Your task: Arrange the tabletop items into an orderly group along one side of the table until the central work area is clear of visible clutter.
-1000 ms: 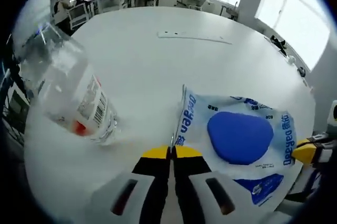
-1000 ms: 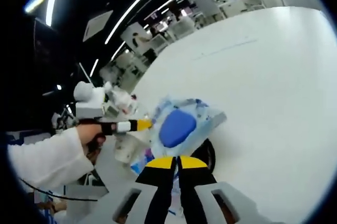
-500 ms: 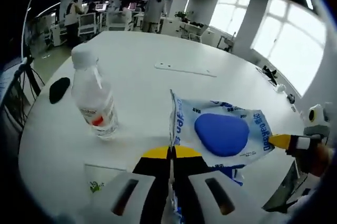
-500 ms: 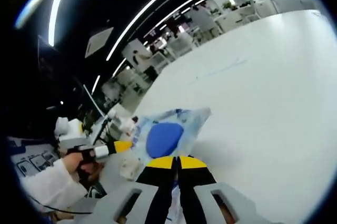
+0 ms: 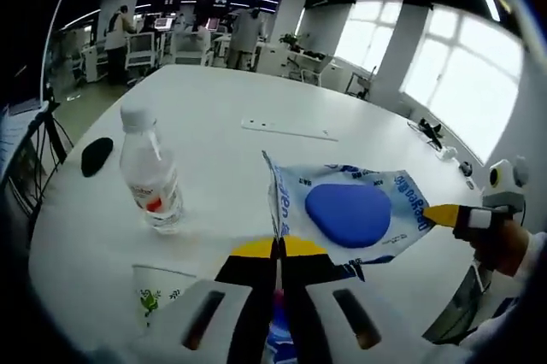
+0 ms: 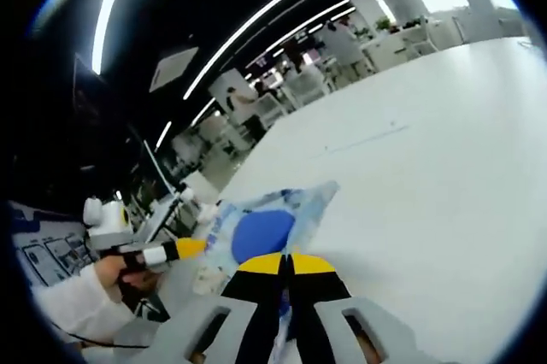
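Both grippers hold the blue-and-white packet [image 5: 355,214] stretched between them above the white worktop [image 5: 222,159]. The left gripper [image 5: 278,249] has its fingers shut on one edge; the right gripper [image 6: 286,263] is clamped on the opposite edge. This looks like a carrying step. Next, the packet needs lowering beside the water bottle [image 5: 149,178] and paper cup [image 5: 158,291] near the worktop's edge, then release.
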A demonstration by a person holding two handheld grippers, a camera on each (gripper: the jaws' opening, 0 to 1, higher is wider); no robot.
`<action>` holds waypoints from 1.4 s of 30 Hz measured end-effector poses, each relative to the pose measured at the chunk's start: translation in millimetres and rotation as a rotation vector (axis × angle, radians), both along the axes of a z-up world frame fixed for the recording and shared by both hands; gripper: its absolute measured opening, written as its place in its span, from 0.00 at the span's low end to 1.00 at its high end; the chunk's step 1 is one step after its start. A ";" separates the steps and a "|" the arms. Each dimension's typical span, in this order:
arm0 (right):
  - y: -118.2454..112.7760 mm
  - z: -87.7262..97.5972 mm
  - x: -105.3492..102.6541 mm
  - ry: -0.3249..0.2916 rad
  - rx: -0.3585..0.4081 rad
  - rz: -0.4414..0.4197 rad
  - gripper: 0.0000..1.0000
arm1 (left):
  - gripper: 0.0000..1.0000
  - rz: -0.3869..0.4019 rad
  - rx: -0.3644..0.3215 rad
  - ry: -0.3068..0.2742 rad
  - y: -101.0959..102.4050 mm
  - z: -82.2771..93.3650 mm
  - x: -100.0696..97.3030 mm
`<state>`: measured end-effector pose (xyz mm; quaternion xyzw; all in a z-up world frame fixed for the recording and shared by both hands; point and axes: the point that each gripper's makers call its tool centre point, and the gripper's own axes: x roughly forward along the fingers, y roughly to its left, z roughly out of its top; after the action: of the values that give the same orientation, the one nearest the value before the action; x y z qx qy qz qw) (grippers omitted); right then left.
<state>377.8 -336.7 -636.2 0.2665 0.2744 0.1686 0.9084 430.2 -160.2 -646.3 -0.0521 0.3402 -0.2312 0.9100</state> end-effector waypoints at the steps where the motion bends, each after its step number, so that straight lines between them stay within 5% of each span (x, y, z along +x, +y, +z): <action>1: -0.1 -0.9 0.5 0.001 -0.003 0.002 0.00 | 0.00 0.000 0.001 -0.001 -0.7 -0.1 0.6; 14: -11.7 -16.9 39.2 -0.004 -0.121 0.064 0.00 | 0.00 -0.021 0.041 0.003 -9.9 -12.6 21.8; 24: -11.3 -42.9 68.2 -0.010 -0.261 0.139 0.00 | 0.00 -0.011 0.079 0.055 -10.7 -43.7 43.5; 30: -15.6 -71.5 77.1 0.058 -0.247 0.102 0.00 | 0.00 0.017 0.086 0.078 -12.1 -60.1 51.8; 42: -12.7 -103.5 92.0 0.093 -0.302 0.153 0.00 | 0.00 0.026 0.136 0.117 -4.6 -92.2 57.2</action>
<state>469.8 -349.4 -739.7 0.1126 0.3580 0.1816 0.9090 487.4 -164.8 -738.5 -0.0082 0.4068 -0.1923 0.8930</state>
